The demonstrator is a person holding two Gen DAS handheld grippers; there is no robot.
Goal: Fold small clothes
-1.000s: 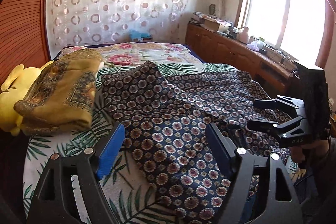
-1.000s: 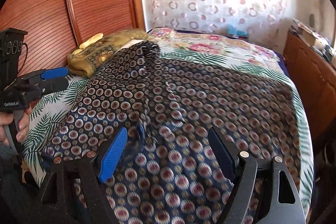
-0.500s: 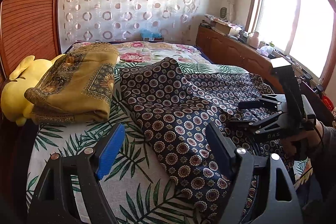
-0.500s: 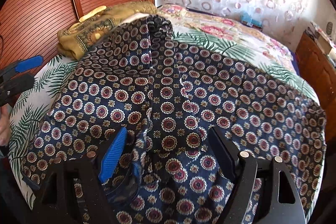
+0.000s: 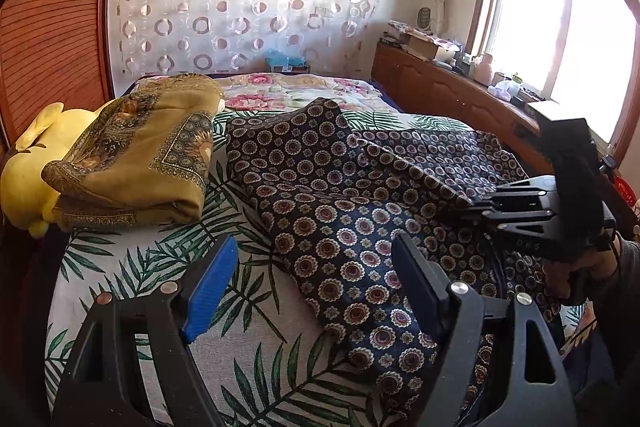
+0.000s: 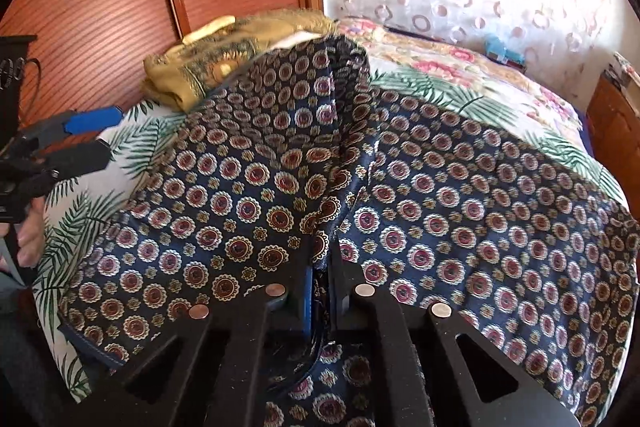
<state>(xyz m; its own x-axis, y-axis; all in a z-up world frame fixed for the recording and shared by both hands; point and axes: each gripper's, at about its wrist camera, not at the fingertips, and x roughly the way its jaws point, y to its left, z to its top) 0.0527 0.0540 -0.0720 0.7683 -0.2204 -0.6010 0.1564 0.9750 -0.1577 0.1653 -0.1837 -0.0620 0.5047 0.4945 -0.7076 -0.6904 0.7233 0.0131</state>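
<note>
Your right gripper [image 6: 320, 291] pinches a fold of the one navy medallion-print garment [image 5: 340, 211] spread across the bed [image 5: 132, 279] toward its window-side edge. Your left gripper [image 5: 308, 283] hangs spread wide. One folded mustard cloth [image 5: 136, 155] lies beside one yellow plush toy [image 5: 28, 163] at the wardrobe-side edge.

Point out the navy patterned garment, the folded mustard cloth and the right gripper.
navy patterned garment [image 5: 340, 227], left wrist view, flat middle panel.
folded mustard cloth [image 5: 140, 155], left wrist view, top face.
right gripper [image 6: 320, 291], right wrist view, between its fingertips.
</note>
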